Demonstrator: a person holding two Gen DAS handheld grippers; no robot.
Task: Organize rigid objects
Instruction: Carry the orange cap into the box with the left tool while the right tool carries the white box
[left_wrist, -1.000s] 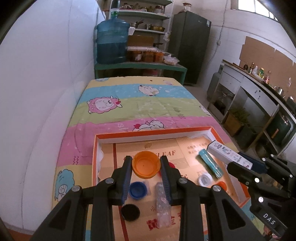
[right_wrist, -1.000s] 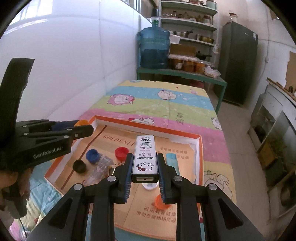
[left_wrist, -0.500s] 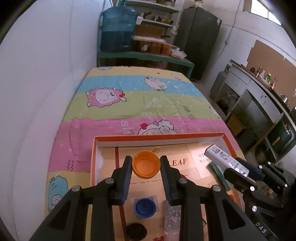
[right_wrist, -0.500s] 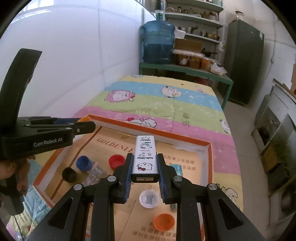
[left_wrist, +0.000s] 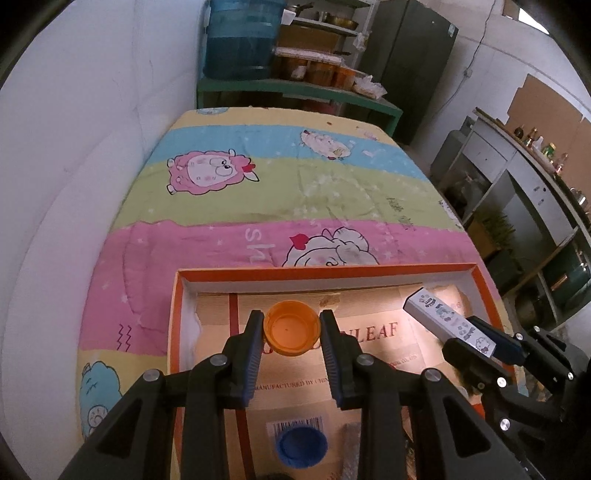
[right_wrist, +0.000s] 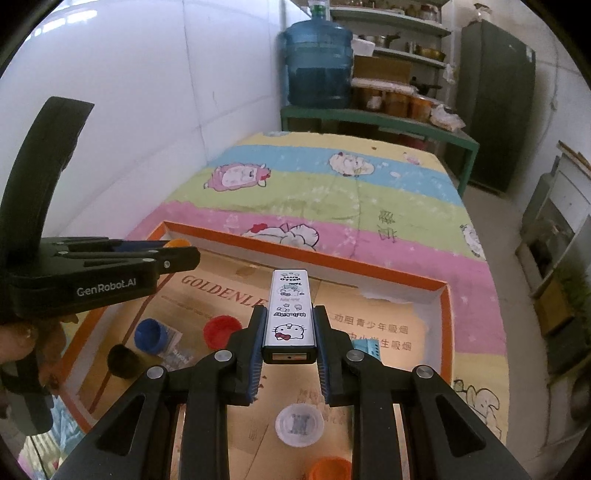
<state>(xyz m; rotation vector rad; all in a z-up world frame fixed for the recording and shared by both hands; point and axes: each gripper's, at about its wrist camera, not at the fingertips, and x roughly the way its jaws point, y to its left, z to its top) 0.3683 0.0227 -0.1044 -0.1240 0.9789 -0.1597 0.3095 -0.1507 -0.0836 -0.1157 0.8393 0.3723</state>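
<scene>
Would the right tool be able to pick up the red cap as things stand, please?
Probably not yet. The right tool is shut on the Hello Kitty box, so its jaws are occupied, though the red cap lies uncovered in the tray.

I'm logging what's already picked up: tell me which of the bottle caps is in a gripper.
The large orange cap, open side up, clamped between the left gripper fingers. The blue, red, black and white caps lie loose in the box.
</scene>
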